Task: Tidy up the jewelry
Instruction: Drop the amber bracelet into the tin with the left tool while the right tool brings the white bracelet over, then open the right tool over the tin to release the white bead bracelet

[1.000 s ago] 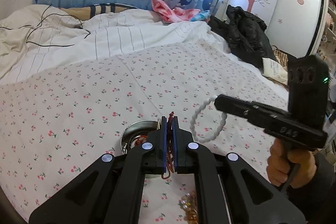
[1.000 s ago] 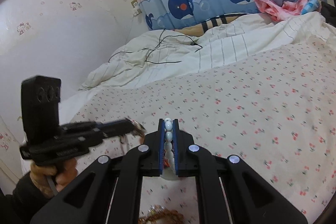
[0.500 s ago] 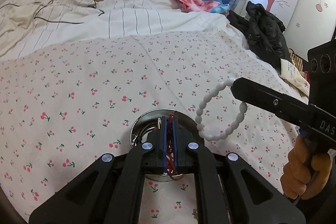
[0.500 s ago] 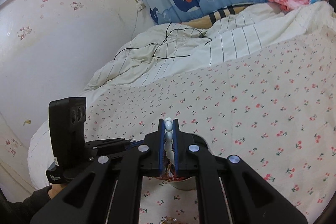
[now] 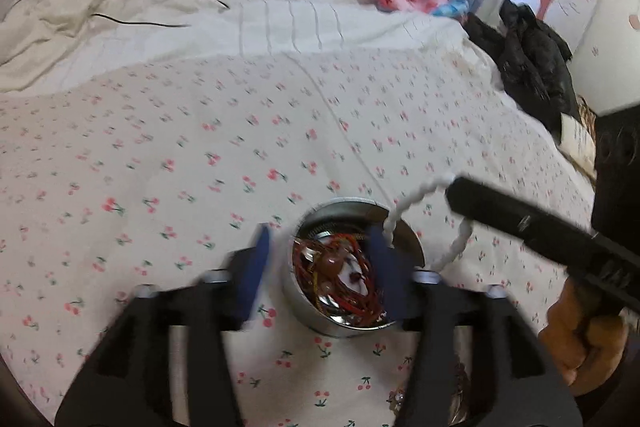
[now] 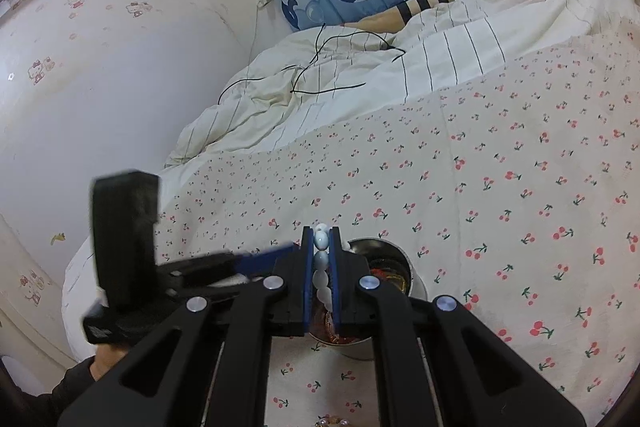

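A steel bowl (image 5: 394,227) sits on the cherry-print sheet (image 5: 240,131). In it lies a tangle of red cord jewelry (image 5: 340,275). My left gripper (image 5: 320,239) hangs just over the bowl with its jaws opening. The blue pads (image 5: 256,267) stand apart on either side of the red cord and do not touch it. My right gripper (image 6: 320,233) is shut on a white bead bracelet (image 6: 320,259). In the left wrist view the bracelet (image 5: 416,197) dangles from the right gripper (image 5: 450,187) over the bowl's right rim. The right wrist view shows the bowl (image 6: 394,251) partly hidden behind the fingers.
Loose amber beads (image 5: 400,399) lie on the sheet near me. A striped duvet (image 5: 280,27) with a black cable (image 5: 120,21) covers the far side of the bed. A black jacket (image 5: 532,59) is piled at the right edge. A wall (image 6: 100,87) borders the left.
My left gripper's jaws have parted and the red cord piece they held now lies in the bowl. Both grippers have sunk closer to the bowl, and the white bracelet has come over its rim.
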The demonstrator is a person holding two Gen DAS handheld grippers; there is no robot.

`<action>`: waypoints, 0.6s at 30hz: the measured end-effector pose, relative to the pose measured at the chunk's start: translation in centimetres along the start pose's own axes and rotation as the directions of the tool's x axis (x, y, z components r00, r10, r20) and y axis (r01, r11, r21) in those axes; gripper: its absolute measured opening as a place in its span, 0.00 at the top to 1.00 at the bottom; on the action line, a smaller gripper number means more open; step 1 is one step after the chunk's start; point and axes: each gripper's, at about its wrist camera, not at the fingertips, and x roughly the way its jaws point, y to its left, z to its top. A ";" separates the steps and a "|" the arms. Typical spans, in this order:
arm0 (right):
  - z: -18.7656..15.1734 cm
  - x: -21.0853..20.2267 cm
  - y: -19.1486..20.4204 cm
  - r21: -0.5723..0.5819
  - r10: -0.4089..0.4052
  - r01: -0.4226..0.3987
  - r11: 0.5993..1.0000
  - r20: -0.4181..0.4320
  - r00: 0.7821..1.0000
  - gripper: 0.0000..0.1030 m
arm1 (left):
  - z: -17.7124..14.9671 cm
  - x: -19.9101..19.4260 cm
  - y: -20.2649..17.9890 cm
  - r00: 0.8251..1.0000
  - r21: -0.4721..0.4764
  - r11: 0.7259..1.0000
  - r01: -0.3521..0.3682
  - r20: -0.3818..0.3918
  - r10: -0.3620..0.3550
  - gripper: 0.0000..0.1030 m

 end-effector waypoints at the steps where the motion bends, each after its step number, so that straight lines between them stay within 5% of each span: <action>1: -0.1 0.2 0.0 0.003 0.003 -0.003 1.000 -0.004 1.000 0.92 | 0.2 -0.4 0.3 1.000 -0.010 1.000 0.005 0.008 -0.005 0.48; 6: -0.2 0.7 -0.4 0.038 0.034 -0.033 0.999 -0.014 0.999 0.92 | 0.7 -1.3 1.8 1.000 -0.061 0.998 0.005 0.028 -0.003 0.48; 13: -0.9 2.6 -2.2 0.213 0.204 -0.190 0.958 -0.046 0.978 0.92 | 0.8 -1.6 2.1 0.999 -0.087 0.996 0.007 0.037 -0.004 0.47; 16: -1.3 3.3 -1.6 0.102 0.025 -0.015 0.995 -0.100 0.995 0.91 | 0.8 -1.4 2.2 0.999 -0.091 0.996 0.012 0.032 -0.009 0.47; 18: -1.6 3.9 -0.6 -0.036 -0.145 0.142 0.989 -0.116 0.983 0.90 | 0.7 -1.2 2.1 1.000 -0.086 0.996 0.008 0.024 -0.006 0.47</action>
